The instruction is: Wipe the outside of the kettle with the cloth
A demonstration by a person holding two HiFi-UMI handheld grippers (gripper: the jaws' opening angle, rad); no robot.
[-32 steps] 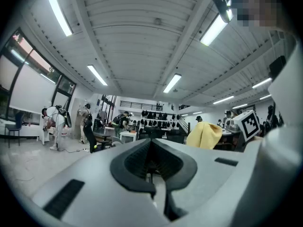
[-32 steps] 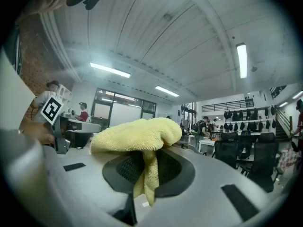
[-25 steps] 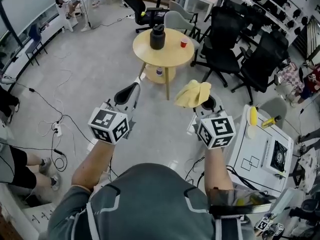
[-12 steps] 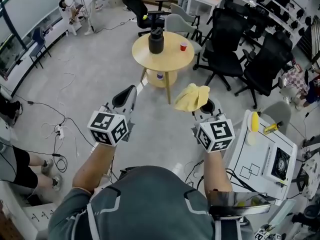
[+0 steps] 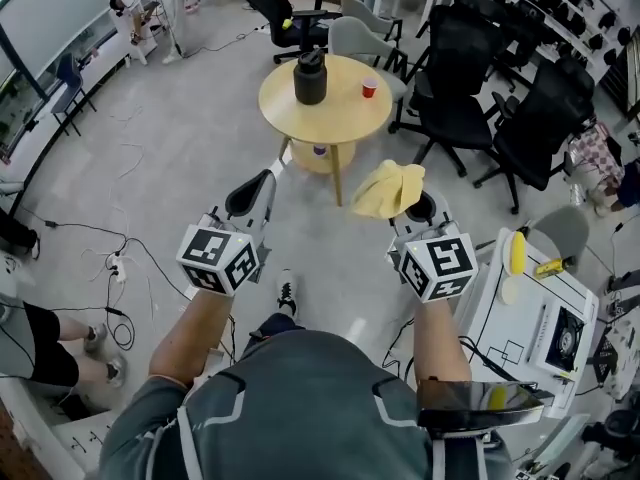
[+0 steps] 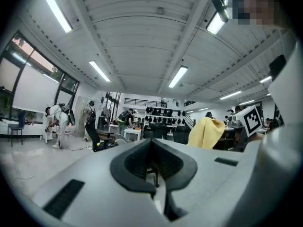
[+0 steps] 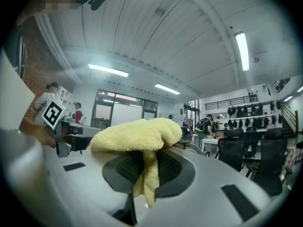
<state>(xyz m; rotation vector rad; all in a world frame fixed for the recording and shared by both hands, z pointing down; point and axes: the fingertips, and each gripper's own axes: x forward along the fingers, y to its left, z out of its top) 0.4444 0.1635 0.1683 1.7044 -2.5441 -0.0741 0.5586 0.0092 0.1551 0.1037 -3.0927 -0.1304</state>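
A black kettle stands on the round wooden table ahead of me in the head view, far beyond both grippers. My right gripper is shut on a yellow cloth, which bunches above its jaws and hangs between them in the right gripper view. My left gripper is shut with nothing in it; its jaws meet in the left gripper view. Both grippers point level toward the table, held side by side over the floor.
A small red cup sits on the round table, with a bottle on its lower shelf. Black office chairs crowd the right. A white cart stands at my right. Cables trail on the floor at left.
Both grippers and the view have moved forward toward the round table, which now sits a little nearer. A foot now shows below me. The cloth stays gripped.
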